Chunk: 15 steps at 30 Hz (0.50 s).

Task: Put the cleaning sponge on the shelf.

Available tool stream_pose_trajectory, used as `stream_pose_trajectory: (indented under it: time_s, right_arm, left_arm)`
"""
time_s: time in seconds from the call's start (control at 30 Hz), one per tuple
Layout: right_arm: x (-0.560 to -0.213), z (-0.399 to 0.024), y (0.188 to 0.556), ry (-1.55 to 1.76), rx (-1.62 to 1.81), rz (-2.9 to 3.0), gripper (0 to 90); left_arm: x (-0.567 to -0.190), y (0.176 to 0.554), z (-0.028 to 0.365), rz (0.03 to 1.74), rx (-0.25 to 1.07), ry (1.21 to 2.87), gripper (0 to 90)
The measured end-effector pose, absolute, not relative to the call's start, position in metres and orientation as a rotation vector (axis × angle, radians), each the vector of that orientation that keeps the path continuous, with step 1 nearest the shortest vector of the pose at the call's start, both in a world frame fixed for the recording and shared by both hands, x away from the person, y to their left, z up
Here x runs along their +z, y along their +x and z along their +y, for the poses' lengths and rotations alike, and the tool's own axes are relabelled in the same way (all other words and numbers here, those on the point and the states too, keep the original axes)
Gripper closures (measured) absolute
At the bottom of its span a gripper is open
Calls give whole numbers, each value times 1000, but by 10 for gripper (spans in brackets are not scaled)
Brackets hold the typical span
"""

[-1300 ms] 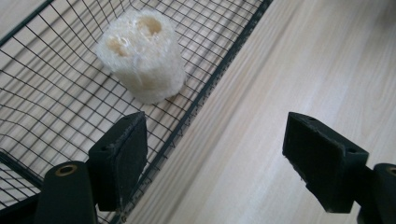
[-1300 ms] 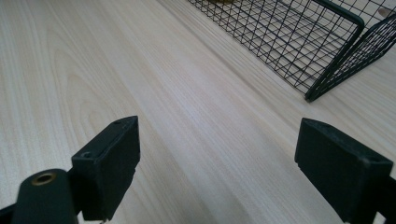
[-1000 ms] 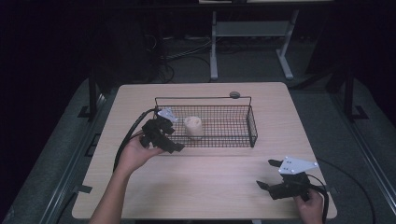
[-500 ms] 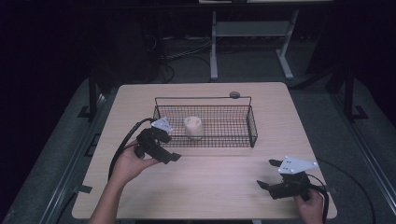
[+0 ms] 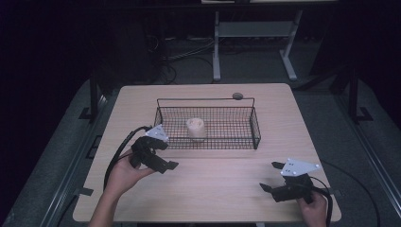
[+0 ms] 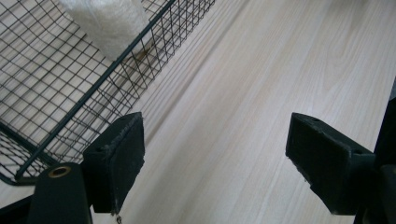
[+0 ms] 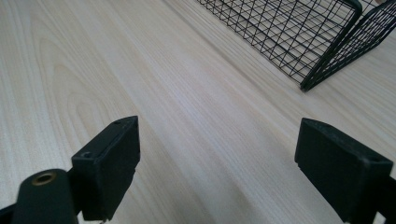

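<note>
With its jaws spread wide and nothing between them, the left gripper (image 5: 161,161) sits lower left of centre in the high view, held in the person's left hand (image 5: 124,174), just outside the near-left corner of the wire basket (image 5: 255,130). Left gripper view: left gripper (image 6: 215,163) over bare wooden table (image 6: 261,79), basket mesh at upper left of frame, white roll-like object (image 6: 109,21) at the top edge behind the basket wall. High view puts that pale cylindrical object (image 5: 195,128) upright inside the basket, left of its middle, well apart from both grippers. Right gripper (image 5: 276,177) at lower right of the high view, in the right hand (image 5: 314,210), jaws also wide apart and empty, over bare table (image 5: 222,189). Right gripper view: right gripper (image 7: 217,158) above wood grain, basket corner (image 7: 327,65) at upper right of frame. Small round dark disc (image 5: 237,96) on the table just behind the basket's far rim.
</note>
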State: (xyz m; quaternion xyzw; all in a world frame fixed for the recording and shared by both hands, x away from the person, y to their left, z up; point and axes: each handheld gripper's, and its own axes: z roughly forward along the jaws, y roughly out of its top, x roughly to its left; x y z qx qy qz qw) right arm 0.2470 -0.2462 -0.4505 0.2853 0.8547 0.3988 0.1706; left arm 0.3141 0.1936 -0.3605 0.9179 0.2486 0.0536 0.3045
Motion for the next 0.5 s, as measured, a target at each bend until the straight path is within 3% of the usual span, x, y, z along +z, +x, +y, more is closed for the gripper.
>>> stream_pose_trajectory:
  time_s: [0.5]
  right_arm:
    - [-453, -244, 249, 821, 1124, 2430, 136]
  left_arm:
    - [-373, 291, 210, 677, 159, 2431, 173]
